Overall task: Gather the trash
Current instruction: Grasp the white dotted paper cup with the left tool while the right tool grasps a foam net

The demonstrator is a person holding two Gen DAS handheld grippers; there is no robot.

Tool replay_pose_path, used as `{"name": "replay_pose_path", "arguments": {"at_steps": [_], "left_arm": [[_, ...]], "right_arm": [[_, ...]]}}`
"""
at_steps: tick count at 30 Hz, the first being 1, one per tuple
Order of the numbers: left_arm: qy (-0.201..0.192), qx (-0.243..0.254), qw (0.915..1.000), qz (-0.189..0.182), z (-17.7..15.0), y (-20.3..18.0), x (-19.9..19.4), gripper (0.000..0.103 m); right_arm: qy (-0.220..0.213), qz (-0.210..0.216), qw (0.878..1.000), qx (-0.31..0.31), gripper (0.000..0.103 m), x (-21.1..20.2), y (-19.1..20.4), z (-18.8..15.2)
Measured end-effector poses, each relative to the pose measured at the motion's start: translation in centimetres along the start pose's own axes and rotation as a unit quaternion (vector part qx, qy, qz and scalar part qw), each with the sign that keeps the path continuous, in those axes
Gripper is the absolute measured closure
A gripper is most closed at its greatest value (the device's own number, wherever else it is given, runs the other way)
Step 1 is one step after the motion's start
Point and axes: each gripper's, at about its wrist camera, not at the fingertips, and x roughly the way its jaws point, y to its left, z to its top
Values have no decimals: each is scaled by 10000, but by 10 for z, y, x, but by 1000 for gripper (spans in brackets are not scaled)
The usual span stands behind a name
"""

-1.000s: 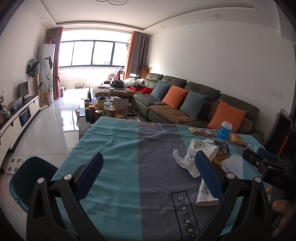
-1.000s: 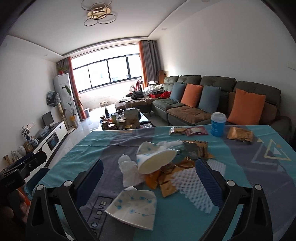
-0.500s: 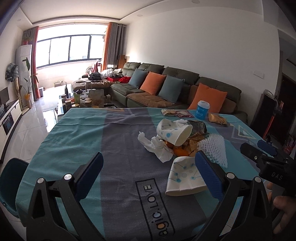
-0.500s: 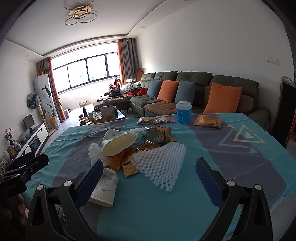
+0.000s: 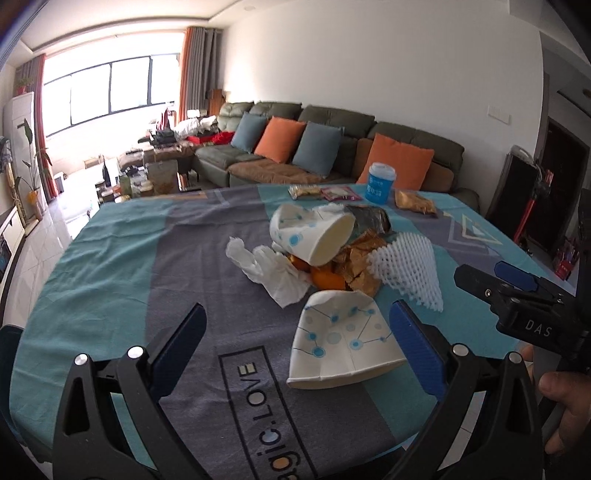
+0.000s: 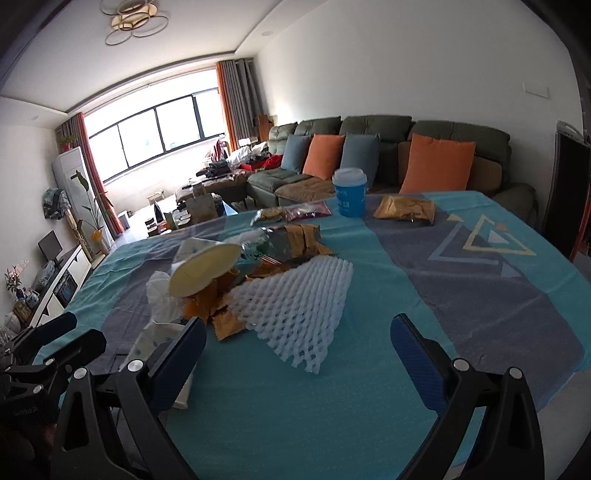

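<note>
Hovering left claw (image 5: 297, 334) spread over flattened paper cup (image 5: 341, 341) | light, crushable (pinch rim) | right claw (image 6: 297, 345) spread, empty

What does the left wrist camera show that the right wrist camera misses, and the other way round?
Left wrist only: the whole flattened paper cup lying before the open left claw, and the "LOVE" print. Right wrist only: the ceiling lamp; its open right claw faces the white foam net. Both: tipped paper cup, blue cup, sofa.
</note>
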Motion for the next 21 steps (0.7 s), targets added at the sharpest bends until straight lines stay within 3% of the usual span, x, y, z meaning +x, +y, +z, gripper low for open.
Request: {"name": "replay_pose_path", "arguments": {"at_steps": [13, 21], "left_arm": [[864, -435, 9939, -523, 2, -8, 58, 6], [1373, -843, 9837, -800, -5, -5, 88, 7]], "right_arm": [[641, 349, 9967, 367, 7, 54, -21, 9], [1022, 565, 9906, 719, 9, 81, -29, 11]]}}
